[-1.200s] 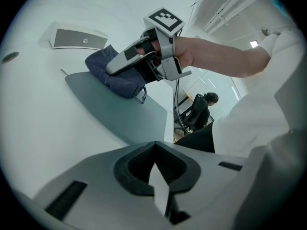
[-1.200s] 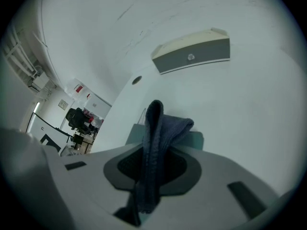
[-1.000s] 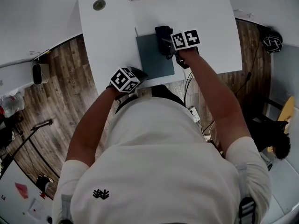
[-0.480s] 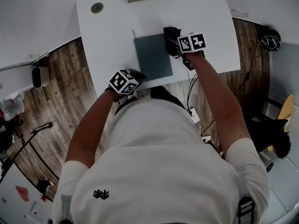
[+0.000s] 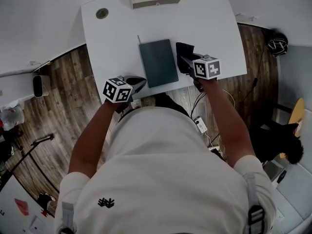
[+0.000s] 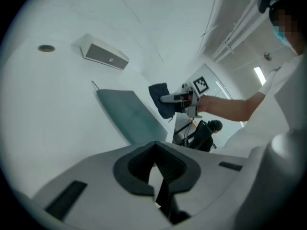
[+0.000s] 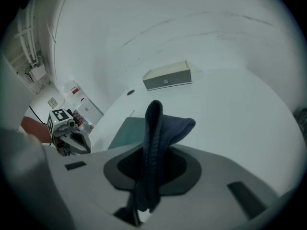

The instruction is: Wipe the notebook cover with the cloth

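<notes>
On the white table (image 5: 117, 33), upper centre of the head view, the dark teal notebook (image 5: 158, 62) lies closed and flat. The dark cloth (image 5: 184, 50), clamped in the right gripper (image 7: 147, 176), has moved off the cover to its right. The left gripper (image 6: 157, 186), closed on nothing, has pulled away leftward.

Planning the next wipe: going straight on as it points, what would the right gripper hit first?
Likely bare table, then the beige box; the notebook lies left of its line.

White short-sleeved T-shirt (image 5: 165, 174), small black printed logo (image 5: 105, 202), dark shoulder strap (image 5: 256, 219)
</notes>
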`<state>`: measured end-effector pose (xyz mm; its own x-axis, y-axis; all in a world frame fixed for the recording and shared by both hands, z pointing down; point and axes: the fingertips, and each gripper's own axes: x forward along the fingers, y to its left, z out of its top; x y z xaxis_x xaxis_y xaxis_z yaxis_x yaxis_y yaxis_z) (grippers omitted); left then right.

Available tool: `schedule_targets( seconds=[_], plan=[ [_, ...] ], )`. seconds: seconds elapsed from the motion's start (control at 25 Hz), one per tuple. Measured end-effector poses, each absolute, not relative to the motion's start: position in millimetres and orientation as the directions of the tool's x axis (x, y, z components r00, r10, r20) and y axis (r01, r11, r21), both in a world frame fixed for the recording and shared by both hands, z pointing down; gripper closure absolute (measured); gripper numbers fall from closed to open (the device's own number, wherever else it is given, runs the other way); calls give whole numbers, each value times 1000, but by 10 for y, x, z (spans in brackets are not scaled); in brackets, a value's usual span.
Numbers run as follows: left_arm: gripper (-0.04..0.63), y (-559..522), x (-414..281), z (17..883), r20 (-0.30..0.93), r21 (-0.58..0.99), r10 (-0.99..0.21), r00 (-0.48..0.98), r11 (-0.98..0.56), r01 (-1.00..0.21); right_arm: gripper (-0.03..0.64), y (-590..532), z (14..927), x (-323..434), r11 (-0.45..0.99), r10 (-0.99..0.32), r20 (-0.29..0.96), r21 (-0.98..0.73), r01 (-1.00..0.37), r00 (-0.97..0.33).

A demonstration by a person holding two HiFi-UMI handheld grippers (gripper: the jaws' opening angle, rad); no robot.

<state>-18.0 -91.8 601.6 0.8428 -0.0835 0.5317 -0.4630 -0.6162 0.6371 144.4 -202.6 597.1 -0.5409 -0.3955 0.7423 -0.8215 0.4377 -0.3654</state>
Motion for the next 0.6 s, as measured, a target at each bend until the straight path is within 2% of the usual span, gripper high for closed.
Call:
schedule_targets(
  seconds=[0.28, 0.6],
  plan=[
    [595, -1009, -645, 5560, 476, 618, -268, 838, -576, -535, 552, -1462, 5658, 1387, 474, -449, 687, -359, -804, -571],
    [595, -869, -805, 5112, 424, 603, -346, 837, -582, -546, 552, -948, 5342, 1174, 498, -485, 635, -365, -787, -602]
  ],
)
